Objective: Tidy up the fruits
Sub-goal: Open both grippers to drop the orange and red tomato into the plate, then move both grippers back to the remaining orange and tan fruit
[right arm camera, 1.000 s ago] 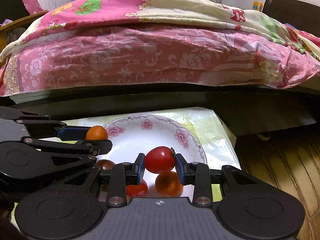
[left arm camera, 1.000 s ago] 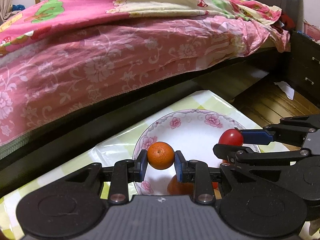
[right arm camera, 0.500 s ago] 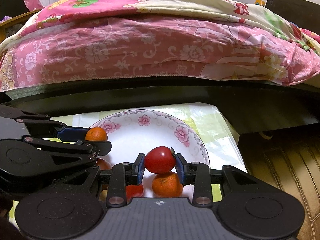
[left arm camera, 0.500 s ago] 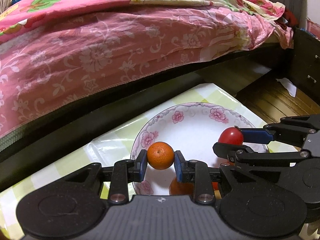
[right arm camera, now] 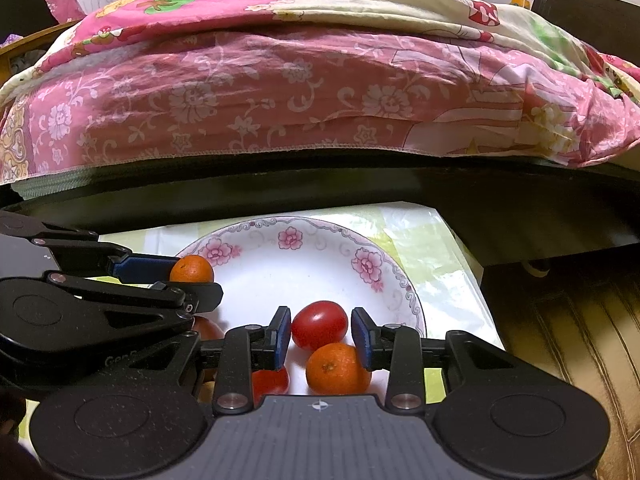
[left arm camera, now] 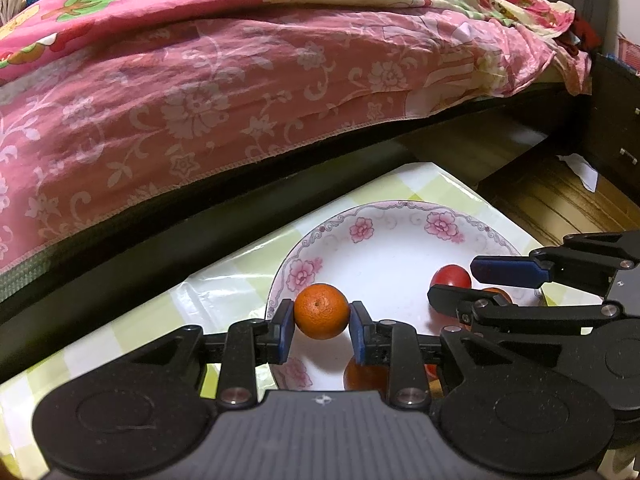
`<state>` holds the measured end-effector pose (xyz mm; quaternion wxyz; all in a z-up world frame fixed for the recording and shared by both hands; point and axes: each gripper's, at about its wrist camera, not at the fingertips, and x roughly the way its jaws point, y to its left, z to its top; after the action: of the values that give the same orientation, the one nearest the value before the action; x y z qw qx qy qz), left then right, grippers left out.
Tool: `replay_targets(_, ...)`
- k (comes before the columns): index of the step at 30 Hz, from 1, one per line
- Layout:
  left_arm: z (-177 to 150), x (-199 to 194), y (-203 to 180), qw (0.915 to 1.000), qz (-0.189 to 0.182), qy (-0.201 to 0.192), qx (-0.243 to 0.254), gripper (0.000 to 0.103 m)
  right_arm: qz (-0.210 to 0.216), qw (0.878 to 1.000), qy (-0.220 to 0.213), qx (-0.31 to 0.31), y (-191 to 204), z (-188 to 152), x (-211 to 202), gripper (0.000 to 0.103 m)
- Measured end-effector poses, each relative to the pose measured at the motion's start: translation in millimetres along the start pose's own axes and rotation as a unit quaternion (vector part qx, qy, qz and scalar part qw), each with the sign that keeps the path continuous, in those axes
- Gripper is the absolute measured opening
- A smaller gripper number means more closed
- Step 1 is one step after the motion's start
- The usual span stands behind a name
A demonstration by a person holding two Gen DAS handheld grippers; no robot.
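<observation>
A white plate (left arm camera: 380,248) with a pink flower rim stands on the table, seen from the other side as the plate (right arm camera: 288,272). My left gripper (left arm camera: 322,320) is shut on a small orange (left arm camera: 321,311), held just above the plate's left rim. In the right wrist view the left gripper (right arm camera: 192,280) shows at the left with the orange (right arm camera: 191,269). My right gripper (right arm camera: 320,332) stands around a red tomato (right arm camera: 319,325), and a thin gap shows at the right pad. The tomato leans on a second orange (right arm camera: 338,368) in the plate. The right gripper (left arm camera: 452,282) also shows beside the tomato (left arm camera: 450,276).
More fruit lies at the plate's near side: a red tomato (right arm camera: 270,382) and a darker one (right arm camera: 206,328) under the left gripper. The table carries a green-checked cloth (left arm camera: 160,320). A bed (left arm camera: 200,100) with pink covers stands right behind it. Wooden floor (right arm camera: 560,340) lies to the right.
Both grippers have come a little lower toward the plate. The right pads have parted slightly from the tomato, which now sits lower against the second orange. The left grip on the orange is unchanged.
</observation>
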<state>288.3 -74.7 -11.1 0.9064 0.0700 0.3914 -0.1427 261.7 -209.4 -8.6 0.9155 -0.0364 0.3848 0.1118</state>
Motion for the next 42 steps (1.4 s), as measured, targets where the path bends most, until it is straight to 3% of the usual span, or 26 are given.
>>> replay_targets(23, 1, -18, -1, 0.9998, 0.008, -0.014, 0.009, 0.039, -0.005, 1.0, -0.017, 0.011, -5, 2, -14, 0.033)
replay_targets(42, -1, -63, 12, 0.9991, 0.016, -0.04, 0.001, 0.039, -0.006, 0.999, -0.039, 0.011, 4, 3, -45, 0.033)
